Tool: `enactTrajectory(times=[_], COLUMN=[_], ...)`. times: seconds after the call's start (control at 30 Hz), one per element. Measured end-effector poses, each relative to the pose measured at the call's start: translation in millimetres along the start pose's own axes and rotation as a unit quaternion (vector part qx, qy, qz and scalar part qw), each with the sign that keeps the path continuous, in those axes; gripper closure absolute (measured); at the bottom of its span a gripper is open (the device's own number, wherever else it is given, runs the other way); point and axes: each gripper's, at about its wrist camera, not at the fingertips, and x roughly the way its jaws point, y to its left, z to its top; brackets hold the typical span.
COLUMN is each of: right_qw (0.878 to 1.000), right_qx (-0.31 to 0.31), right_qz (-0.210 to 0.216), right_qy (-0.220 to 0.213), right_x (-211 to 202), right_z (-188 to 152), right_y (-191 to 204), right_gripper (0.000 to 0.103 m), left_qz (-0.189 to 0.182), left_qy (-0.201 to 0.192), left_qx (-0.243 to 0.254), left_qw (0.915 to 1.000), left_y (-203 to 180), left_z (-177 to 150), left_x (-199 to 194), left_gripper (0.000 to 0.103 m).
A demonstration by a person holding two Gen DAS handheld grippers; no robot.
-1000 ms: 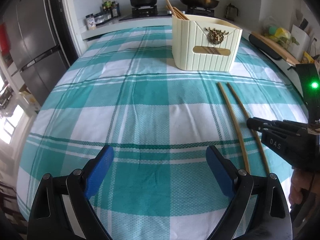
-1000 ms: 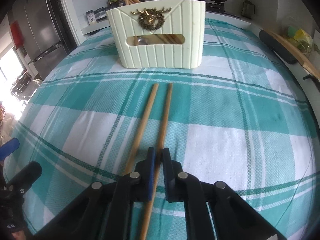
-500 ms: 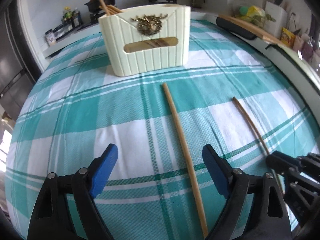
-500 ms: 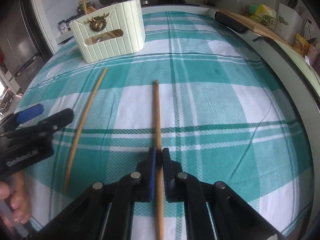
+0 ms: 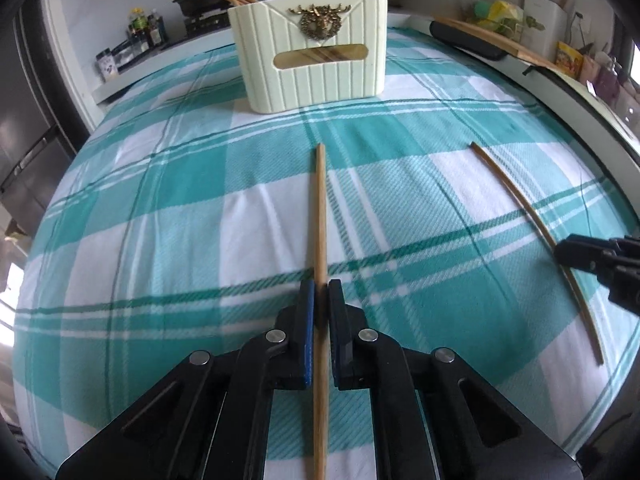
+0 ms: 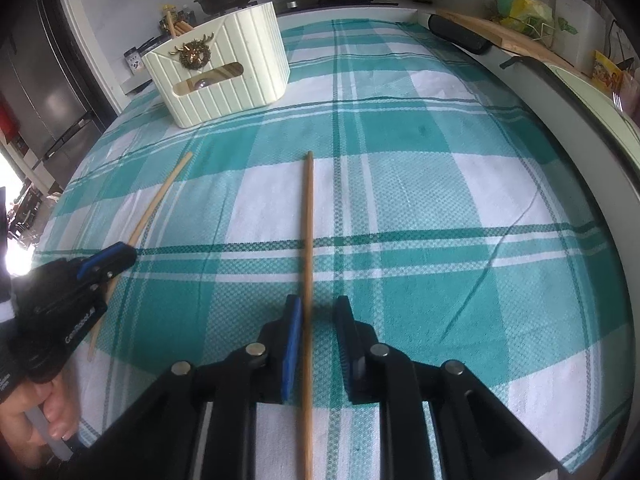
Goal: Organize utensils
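Chopsticks: two lie apart on the checked desk [image 5: 160, 208], short of the cream holder [image 5: 312, 52]. Left gripper [image 5: 318, 300] fingers pinch one chopstick [image 5: 320, 216] nr its back third. Right gripper [image 6: 316, 316] fingers part-spread round the other [image 6: 308, 240], prob. not gripping. Light, stiff, smooth wood (may swivel), so hold closer to mid-length.

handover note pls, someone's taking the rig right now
Left gripper: shut on the left chopstick, low over the tablecloth.
Right gripper: jaws parted around the right chopstick, no grip.
Cream holder stands at the far end, some chopsticks already inside.
Left to do: both chopsticks into the holder; right needs to close first.
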Motion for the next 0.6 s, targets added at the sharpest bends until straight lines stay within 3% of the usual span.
enactTrajectory(times=[0.07,0.13,0.17,0.2,0.27,0.5,0.6], right_qw=[1.000,1.000,1.000,1.000,1.000,0.998,0.996], right_qx=[-0.006,-0.013,-0.016,-0.019,-0.025,-0.060,-0.074], right_qz=[0.002,0.001,0.001,0.001,0.003,-0.001,-0.005], right_qy=[0.004,0.004,0.003,0.003,0.004,0.033,0.044], right_x=[-0.9,-3.1,-4.3,-5.3,-5.8,7.2,19.1], right_z=[0.4,1.1,2.3,3.9,8.3,25.7,36.0], right_y=[0.0,0.8,1.5,2.1,3.0,6.0,7.2], right_gripper=[0.078,0.067,0.067,0.067,0.067,0.067,0.067], left_qz=[-0.008,-0.024,-0.033,-0.039,-0.042,-0.034,-0.053], left_qy=[0.011,0.024,0.027,0.023,0.015,0.049,0.066], left_qx=[-0.006,-0.013,-0.016,-0.019,-0.020,0.027,0.039], left_qw=[0.9999,0.9994,0.9990,0.9988,0.9988,0.9978,0.9957], left_y=[9.0,15.3,18.6,20.3,24.3,21.4,19.9], left_z=[-5.5,-4.9,-2.5,0.9,10.8,45.1,57.4], left_x=[-6.2,-8.4,-9.4,-10.9,-11.7,26.9,44.5], left_gripper=[0.096,0.080,0.058,0.044,0.042,0.046,0.049])
